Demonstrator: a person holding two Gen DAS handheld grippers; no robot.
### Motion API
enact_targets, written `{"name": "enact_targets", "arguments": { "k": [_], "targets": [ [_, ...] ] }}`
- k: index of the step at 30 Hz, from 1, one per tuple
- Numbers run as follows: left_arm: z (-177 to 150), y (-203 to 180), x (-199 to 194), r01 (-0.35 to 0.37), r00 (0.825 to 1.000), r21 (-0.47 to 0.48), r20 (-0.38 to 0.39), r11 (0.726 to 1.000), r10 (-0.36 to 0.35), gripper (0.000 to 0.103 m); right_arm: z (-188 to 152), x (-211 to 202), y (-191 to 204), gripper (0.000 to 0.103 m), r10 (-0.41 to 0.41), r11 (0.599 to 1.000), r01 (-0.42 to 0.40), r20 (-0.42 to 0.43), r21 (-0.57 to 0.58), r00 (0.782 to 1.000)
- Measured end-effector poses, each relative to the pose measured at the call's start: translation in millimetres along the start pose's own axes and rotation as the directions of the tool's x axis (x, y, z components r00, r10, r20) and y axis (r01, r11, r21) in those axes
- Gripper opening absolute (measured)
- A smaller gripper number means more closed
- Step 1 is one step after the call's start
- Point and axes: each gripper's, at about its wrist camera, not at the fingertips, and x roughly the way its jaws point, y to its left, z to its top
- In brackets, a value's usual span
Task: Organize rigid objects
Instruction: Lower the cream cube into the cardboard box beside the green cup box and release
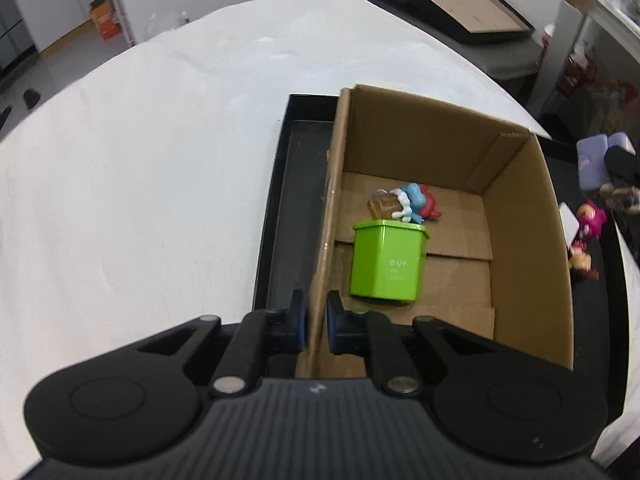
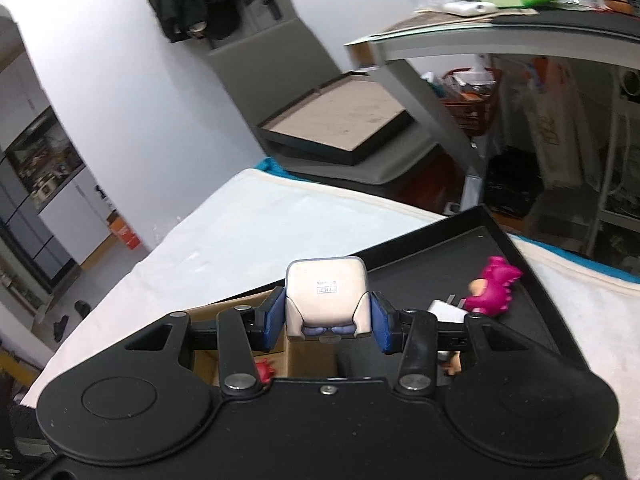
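Cardboard is what my left gripper [image 1: 317, 322] has pinched: its blue pads sit narrow on the near-left wall of the cardboard box [image 1: 516, 216], I judge to steady it while I load. That box stands in a black tray [image 1: 280, 208] on the white table [image 1: 140, 160]. Inside, a green bin [image 1: 387, 262] stands upright near the left wall, with a small heap of toy figures [image 1: 404, 202] just beyond it. Further right, outside the box, a pink figure [image 1: 592, 218] lies on the tray. My right gripper [image 2: 326, 320] clamps a pale squarish toy [image 2: 326, 294] by its sides, raised above the box's right edge, ready to go in.
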Motion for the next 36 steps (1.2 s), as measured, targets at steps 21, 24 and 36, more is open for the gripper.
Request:
{"name": "enact_targets", "arguments": {
  "k": [21,24,36],
  "targets": [
    [-3.0,19.5,-4.1,0.050,0.998,-0.129,-0.019,0.990,-0.052,0.010,-29.0,24.8,73.6,0.044,0.093,0.969,-0.111,-0.091,-0.221,0.991],
    [-3.5,21.7,-3.6,0.059,0.998,-0.128,-0.022,0.990,-0.063,0.010,-33.3,29.0,80.9,0.045,0.080,0.967,-0.103,-0.105,-0.234,0.991],
    [-1.9,25.6,-2.6,0.077,0.997,-0.122,-0.018,0.990,-0.080,0.012,-35.2,26.7,92.0,0.065,0.046,0.963,-0.070,-0.100,-0.259,0.994]
  ]
}}
